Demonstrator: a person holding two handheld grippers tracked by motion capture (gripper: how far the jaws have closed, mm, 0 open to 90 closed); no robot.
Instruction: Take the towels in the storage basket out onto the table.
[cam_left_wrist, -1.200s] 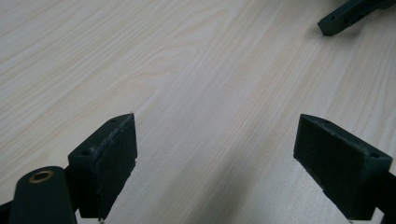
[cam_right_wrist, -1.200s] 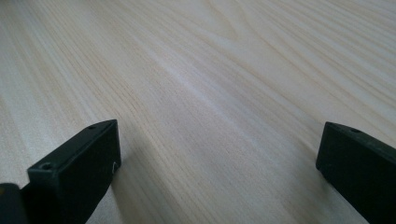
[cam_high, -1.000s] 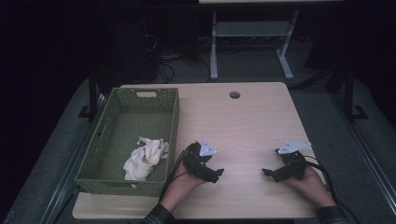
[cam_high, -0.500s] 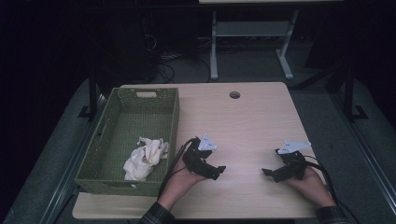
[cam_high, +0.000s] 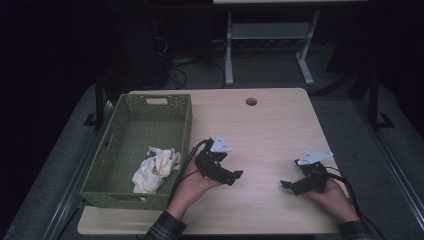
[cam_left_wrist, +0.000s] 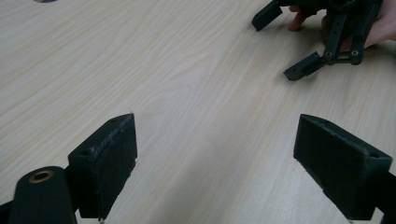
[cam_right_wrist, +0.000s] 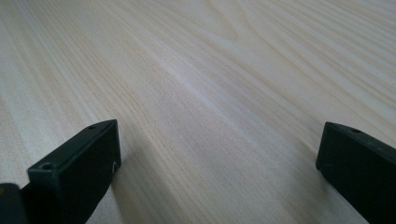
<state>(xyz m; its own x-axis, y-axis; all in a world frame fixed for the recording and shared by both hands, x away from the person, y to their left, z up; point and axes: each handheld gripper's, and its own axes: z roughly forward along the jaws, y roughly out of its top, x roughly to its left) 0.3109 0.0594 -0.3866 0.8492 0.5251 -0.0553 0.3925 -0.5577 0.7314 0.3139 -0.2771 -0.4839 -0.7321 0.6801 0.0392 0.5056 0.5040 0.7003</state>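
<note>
1. The table (cam_high: 270, 125), a pale wood top with a round cable hole (cam_high: 251, 101) near its far edge, was shown bare across the middle and right.
2. The green woven basket (cam_high: 182, 125) was set on the table's left side, its long axis running away from the person.
3. The crumpled white cloth (cam_high: 154, 169) was seen lying inside the basket, in the near half toward the right wall; it was touched by neither tool.
4. The left gripper (cam_high: 231, 176) was held just right of the basket, low over the wood. Compared with the high views of half a second and a second earlier, it had been turned so that its jaws pointed rightward, away from the basket. Its jaws were seen spread wide and empty in the left gripper view (cam_left_wrist: 217, 158).
5. The right gripper (cam_high: 292, 186) was kept near the table's right front, unchanged in place, with jaws spread and empty (cam_right_wrist: 219, 163).
6. From this withdrawal the cloth's deposit in the basket was judged complete, with both tools freed.
</note>
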